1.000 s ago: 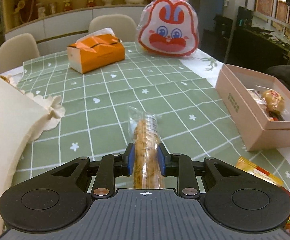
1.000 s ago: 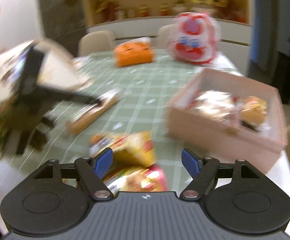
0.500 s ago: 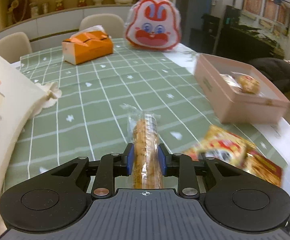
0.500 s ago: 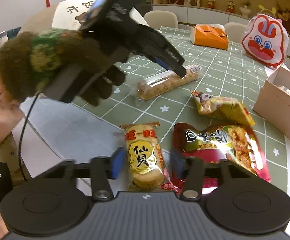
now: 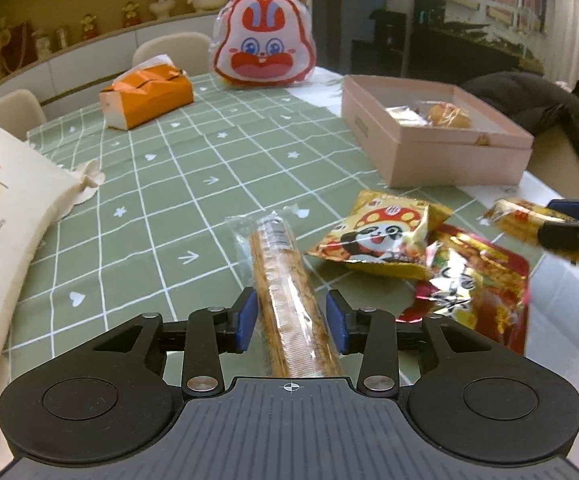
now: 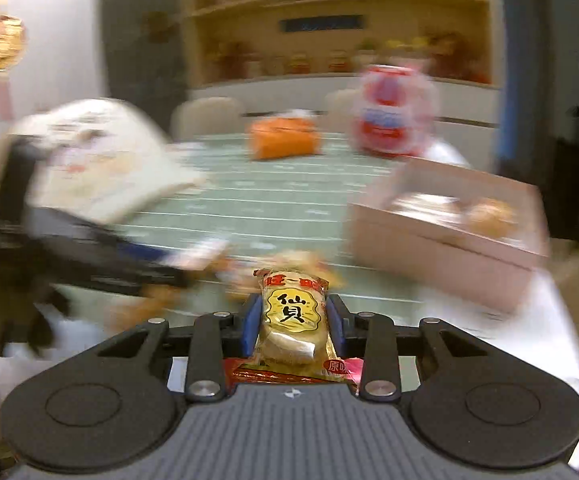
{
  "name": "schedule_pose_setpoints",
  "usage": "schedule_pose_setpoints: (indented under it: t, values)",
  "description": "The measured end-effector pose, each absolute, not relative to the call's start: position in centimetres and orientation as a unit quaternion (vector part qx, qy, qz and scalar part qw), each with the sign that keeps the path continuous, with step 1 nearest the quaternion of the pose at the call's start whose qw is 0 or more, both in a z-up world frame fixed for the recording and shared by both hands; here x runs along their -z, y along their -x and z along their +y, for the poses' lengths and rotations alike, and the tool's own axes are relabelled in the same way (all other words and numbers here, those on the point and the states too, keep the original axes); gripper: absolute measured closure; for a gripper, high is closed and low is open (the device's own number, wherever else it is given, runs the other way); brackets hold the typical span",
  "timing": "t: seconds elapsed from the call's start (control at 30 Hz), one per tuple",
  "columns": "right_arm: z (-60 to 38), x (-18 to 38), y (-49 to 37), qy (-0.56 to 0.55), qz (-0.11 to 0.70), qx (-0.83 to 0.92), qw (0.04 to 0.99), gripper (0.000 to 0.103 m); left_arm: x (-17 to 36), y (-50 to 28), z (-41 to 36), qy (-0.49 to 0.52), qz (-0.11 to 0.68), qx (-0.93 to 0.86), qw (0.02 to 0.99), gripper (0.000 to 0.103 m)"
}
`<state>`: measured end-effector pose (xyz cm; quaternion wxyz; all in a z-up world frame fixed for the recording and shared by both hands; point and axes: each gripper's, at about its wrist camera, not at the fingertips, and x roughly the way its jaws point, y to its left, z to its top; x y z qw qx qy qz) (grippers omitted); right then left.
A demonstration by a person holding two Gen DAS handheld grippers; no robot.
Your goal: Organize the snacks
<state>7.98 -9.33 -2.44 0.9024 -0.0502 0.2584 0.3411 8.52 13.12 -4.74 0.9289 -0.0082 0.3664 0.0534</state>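
Snacks lie loose on the green checked tablecloth (image 5: 209, 168); the pink box (image 5: 429, 152), already holding a few, appears to be where they are gathered. Left gripper (image 5: 291, 320): jaws parted, straddling the long cracker stick (image 5: 289, 288) without clamping it. Right gripper (image 6: 292, 322): jaws clenched on the rice cracker packet (image 6: 292, 316), apparently lifted off the table; that view is blurred.

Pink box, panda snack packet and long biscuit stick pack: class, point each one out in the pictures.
pink box (image 5: 445, 156): left wrist view, on its near side wall.
panda snack packet (image 5: 381, 236): left wrist view, on the panda face.
long biscuit stick pack (image 5: 285, 280): left wrist view, mid-length on its wrapper.
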Motion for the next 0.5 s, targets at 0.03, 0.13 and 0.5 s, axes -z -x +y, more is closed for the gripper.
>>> schedule_pose_setpoints:
  t: [0.03, 0.13, 0.5]
  values:
    - [-9.8, 2.9, -8.5, 0.053, 0.264, -0.317, 0.909, 0.069, 4.8, -8.6, 13.1, 0.008, 0.367, -0.055, 0.929, 0.060]
    - [-10.8, 4.5, -9.8, 0.047, 0.293, -0.274, 0.915, 0.067, 5.1, -8.9, 13.6, 0.021, 0.369, -0.058, 0.927, 0.059]
    - [-10.5, 6.9, -9.9, 0.043, 0.312, -0.260, 0.913, 0.036, 5.8, -7.9, 13.6, 0.050, 0.382, -0.050, 0.921, 0.058]
